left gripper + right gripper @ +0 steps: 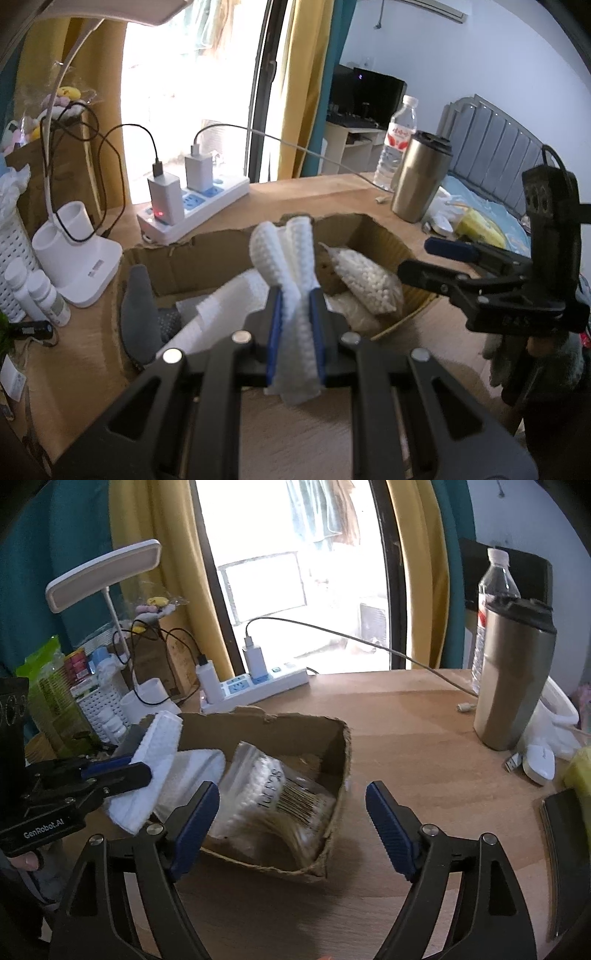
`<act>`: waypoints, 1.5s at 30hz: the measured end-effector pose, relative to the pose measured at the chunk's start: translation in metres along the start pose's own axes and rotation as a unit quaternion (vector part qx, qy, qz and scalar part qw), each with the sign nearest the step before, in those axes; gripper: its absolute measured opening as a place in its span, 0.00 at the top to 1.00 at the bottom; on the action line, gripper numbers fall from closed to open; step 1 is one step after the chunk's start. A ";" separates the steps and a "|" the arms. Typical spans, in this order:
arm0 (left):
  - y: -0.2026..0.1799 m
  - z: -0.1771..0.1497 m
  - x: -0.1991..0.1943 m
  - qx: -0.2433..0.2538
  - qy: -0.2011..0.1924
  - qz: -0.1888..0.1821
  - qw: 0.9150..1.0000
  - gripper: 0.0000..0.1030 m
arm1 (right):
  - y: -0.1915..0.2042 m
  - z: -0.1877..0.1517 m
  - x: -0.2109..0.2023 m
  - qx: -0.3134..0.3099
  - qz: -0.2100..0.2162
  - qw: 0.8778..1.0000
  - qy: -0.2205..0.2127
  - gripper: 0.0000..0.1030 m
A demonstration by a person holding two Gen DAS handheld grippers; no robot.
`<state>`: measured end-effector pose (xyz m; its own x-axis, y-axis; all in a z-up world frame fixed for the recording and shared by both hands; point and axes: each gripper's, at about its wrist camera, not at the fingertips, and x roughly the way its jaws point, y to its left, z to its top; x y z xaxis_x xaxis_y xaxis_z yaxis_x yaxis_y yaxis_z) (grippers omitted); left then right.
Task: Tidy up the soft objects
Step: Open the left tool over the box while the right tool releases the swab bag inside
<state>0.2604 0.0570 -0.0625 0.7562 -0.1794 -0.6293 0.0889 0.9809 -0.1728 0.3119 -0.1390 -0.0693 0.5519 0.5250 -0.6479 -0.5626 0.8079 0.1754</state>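
Note:
My left gripper [295, 295] is shut on a white textured foam sheet [291, 258], held upright over the near edge of a torn cardboard box [373, 225]. The foam sheet [151, 760] and left gripper [136, 770] also show at the left of the right wrist view. In the box [334, 746] lie a clear bag of white beads [365, 280], a clear barcoded bag [273, 786], more white foam [229, 299] and a grey soft item [142, 314]. My right gripper [291, 805] is open and empty, just above the box's near right corner; it also shows in the left wrist view [432, 258].
On the wooden desk [406, 716] stand a steel tumbler [513, 675], a water bottle [495, 590], a white power strip with chargers [258, 683], a white desk lamp [107, 576], a perforated basket with small bottles [14, 258] and a white mouse [539, 760]. A bed [495, 155] lies beyond.

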 end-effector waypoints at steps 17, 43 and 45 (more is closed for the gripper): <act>-0.005 0.008 0.038 0.019 0.029 -0.002 0.999 0.82 | -0.014 -0.006 -0.002 0.020 -0.009 1.000 0.002 0.18; -0.005 0.004 -0.011 0.006 -0.010 -0.003 1.000 0.35 | 0.008 -0.007 -0.026 0.004 -0.010 1.000 -0.013 0.18; -0.006 0.003 -0.015 0.006 -0.014 -0.004 1.000 0.35 | 0.012 -0.008 -0.030 0.000 -0.010 1.000 -0.015 0.18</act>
<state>0.2499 0.0543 -0.0499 0.7728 -0.1844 -0.6073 0.1021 0.9805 -0.1678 0.2836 -0.1476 -0.0538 0.5815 0.5164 -0.6286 -0.5509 0.8185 0.1628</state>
